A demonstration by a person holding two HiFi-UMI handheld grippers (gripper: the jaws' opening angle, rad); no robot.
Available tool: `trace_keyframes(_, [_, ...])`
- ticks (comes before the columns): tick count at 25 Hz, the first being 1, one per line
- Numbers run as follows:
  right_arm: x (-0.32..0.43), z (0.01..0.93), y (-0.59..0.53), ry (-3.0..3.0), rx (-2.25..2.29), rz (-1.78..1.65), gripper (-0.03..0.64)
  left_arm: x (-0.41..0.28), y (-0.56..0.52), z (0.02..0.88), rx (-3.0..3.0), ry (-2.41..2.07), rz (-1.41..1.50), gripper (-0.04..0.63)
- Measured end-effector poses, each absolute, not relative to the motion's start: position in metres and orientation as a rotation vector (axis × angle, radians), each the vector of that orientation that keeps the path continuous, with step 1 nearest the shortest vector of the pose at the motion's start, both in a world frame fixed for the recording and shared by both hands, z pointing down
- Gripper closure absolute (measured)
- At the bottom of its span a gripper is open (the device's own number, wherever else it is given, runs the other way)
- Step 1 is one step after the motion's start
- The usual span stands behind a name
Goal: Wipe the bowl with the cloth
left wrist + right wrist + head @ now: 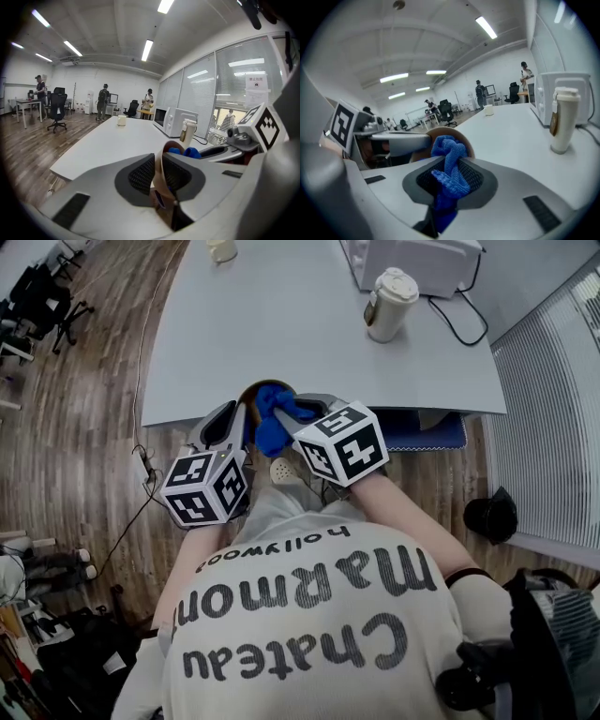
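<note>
— Left gripper (160,172)?
— Fingers narrow, clamped on the bowl's (162,161) rim, just off the table's (281,324) near edge.
— Right gripper (449,180)?
— Fingers pinching the blue cloth (447,149), bunched against the bowl.

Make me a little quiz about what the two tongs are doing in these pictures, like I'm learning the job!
1. True or false: the left tongs pinch the rim of the brown bowl.
2. What do the right tongs hold? A) a sponge B) a blue cloth C) a spoon
3. Fill in: the lidded travel mug stands on the table near the white ____.

Key: 1 true; 2 B; 3 microwave.
</note>
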State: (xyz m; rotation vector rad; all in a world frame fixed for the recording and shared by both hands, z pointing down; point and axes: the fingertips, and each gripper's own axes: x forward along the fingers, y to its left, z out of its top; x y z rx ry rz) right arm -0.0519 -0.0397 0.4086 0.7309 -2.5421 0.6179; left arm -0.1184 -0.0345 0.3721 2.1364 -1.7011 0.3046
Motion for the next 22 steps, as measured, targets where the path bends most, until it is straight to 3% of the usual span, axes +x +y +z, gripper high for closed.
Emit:
trace_keyframes(6, [-0.07,0.382,-0.034,-2.715,0.632,1.107,0.552,-0.102,-0.04,0.361,2.17,-1.692,0.239,0.54])
trace_keyframes(22, [-0.077,0.394,-0.012,-2.651,0.396,0.662,0.554,-0.114,-0.052,0.36,2.074,-1.704,0.083,0.537])
